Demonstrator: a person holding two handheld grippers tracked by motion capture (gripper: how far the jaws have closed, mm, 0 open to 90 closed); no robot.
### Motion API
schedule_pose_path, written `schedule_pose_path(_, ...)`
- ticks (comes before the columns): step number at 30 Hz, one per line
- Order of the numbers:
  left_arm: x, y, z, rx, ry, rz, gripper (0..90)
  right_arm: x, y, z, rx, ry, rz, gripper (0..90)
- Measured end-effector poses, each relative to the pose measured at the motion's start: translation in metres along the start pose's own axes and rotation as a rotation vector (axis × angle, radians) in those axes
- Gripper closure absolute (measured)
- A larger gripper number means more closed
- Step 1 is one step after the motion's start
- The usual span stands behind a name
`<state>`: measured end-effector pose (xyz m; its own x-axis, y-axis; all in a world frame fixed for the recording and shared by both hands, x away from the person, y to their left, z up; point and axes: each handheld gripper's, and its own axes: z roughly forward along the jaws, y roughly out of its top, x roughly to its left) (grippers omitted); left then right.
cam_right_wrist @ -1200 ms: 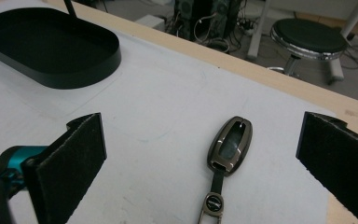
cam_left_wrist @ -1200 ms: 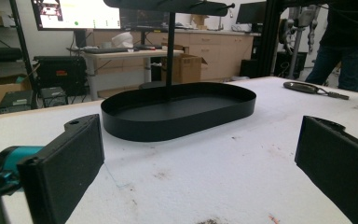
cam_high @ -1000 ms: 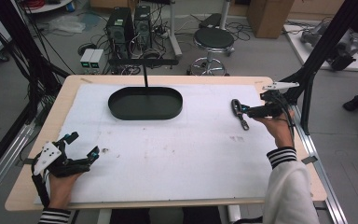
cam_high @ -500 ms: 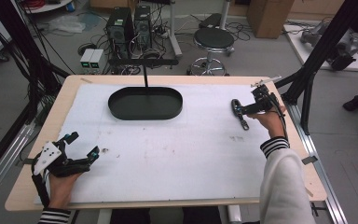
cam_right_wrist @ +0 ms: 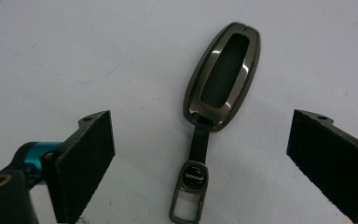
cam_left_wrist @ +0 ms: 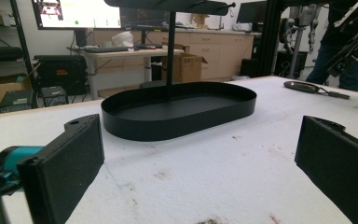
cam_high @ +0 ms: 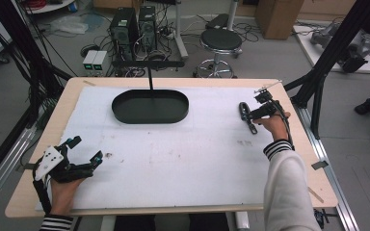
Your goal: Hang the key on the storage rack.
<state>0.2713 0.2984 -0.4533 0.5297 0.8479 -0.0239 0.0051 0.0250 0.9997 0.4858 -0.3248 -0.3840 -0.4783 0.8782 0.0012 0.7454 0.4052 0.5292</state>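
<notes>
The bench [cam_high: 173,183] is covered by a white mat, and a black oval tray [cam_high: 150,107] with an upright post is stood toward its far side. The left tool [cam_high: 84,150] is rested near the front left corner, well apart from the tray, with its jaws spread wide and nothing between them. The right tool [cam_high: 248,114] is held over the right side of the bench, pointed down at a key fob [cam_high: 245,114] that is laid flat on the mat.

In the right gripper view, the key fob [cam_right_wrist: 222,77] is seen between and a little beyond the two black pads, with its dark metal case farther off and its short strap and clip ring trailing back toward the tool. The right tool [cam_right_wrist: 200,158] is set with its jaws wide apart, though they have just been closing slightly; neither pad is touching the fob, and clear mat is seen on both sides.

The step in hand is judged to be the reach for a grasp on the fob. It would be done well if the tool were lowered until the pads flank the case across its narrow width, not the thin strap. The pads should be brought close to the mat before being closed, since the fob is low and smooth and could be pushed aside or slip out.
</notes>
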Motion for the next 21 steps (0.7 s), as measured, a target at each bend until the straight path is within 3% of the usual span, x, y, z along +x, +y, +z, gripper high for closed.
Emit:
schedule_pose_path(1, 0.0, 0.0, 0.0, -0.001, 0.0, 0.0, 1.7, 0.0, 0.0, 0.002, 0.018, 0.004, -0.008, 14.9)
schedule_pose_path(4, 0.0, 0.0, 0.0, -0.001, 0.0, 0.002, 1.7, 0.002, 0.001, 0.006, 0.043, -0.003, -0.009, 16.6)
schedule_pose_path(11, 0.0, 0.0, 0.0, 0.001, -0.001, 0.0, 1.7, 0.002, 0.0, 0.013, 0.112, -0.02, 0.035, 28.6)
schedule_pose_path(21, 0.0, 0.0, 0.0, 0.002, -0.002, -0.001, 1.7, 0.003, 0.0, 0.021, 0.165, -0.049, 0.077, 48.6)
